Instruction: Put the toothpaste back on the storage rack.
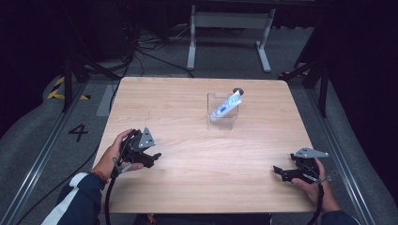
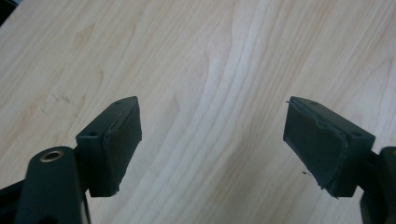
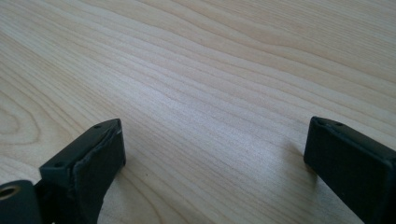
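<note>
Tube (image 1: 226, 106) leans in the clear box (image 1: 221, 123) mid-table at the far side, so the placing looks done. Left gripper (image 1: 149, 158) and right gripper (image 1: 280, 171) sit near the front edge, well apart from it, jaws wide, holding nothing.

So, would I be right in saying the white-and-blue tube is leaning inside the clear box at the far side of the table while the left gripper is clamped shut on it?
Not quite. The tube does lean inside the clear box, but the left gripper is not clamped on it: the left gripper view shows its jaws open over bare table with nothing between them.
</note>
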Available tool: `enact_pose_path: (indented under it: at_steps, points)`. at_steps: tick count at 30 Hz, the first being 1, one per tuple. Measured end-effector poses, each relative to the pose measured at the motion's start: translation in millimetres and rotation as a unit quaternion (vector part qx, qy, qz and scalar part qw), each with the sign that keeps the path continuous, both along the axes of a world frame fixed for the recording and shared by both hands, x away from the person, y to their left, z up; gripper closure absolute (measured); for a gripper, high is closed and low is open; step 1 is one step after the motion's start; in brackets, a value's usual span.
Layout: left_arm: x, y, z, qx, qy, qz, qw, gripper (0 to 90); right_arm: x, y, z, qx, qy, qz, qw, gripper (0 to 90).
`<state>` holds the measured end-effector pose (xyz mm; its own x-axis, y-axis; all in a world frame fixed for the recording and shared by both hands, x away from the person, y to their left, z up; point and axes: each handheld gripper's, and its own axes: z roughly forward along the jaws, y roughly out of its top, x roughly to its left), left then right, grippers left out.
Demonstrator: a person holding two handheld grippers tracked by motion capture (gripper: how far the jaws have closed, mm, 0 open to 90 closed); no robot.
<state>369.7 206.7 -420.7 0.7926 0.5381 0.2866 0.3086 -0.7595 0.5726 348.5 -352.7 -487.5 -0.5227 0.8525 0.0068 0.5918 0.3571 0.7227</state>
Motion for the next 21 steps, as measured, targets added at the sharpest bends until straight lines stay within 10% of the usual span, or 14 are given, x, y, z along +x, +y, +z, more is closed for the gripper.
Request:
enact_pose_path:
  at_steps: [21]
  points:
    - [-34.0,65.3,-34.5,-0.071,0.037,0.058,0.9951,20.2,-0.2,0.1,0.0,0.0,0.0,-0.001,1.0,5.5]
